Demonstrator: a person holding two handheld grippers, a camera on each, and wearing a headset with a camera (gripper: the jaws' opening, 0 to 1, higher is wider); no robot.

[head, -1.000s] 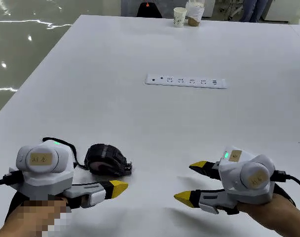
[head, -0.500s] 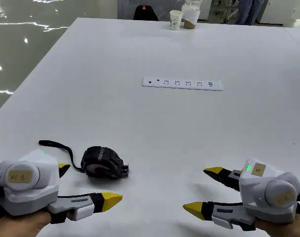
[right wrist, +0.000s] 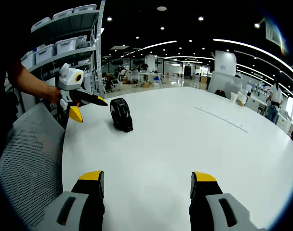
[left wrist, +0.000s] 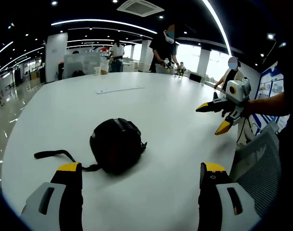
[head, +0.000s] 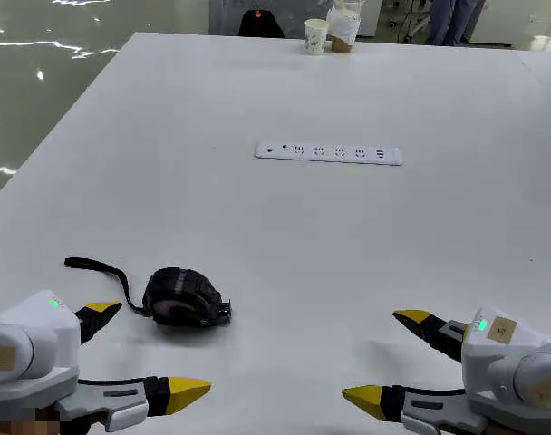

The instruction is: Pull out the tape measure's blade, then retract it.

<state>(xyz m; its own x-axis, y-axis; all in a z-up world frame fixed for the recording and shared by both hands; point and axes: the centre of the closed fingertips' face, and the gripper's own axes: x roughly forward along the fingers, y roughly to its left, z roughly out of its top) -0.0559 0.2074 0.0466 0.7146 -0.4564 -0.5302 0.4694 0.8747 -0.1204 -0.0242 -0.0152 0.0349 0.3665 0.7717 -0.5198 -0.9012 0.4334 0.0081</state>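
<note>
Farther from tape measure (head: 180, 297), left gripper (head: 153, 349)

Your left gripper (head: 153, 349) and right gripper (head: 373, 355) are built alike: each has a rounded white housing (head: 35, 358) and black jaws that end in yellow tips, with a pale grey panel along the lower jaw. Each housing carries a small green light (head: 51, 302) and a tan label sticker (head: 502, 331) whose dark marks are too small to read. In the gripper views, your jaws look light grey, with a dark slot below each yellow tip.
</note>
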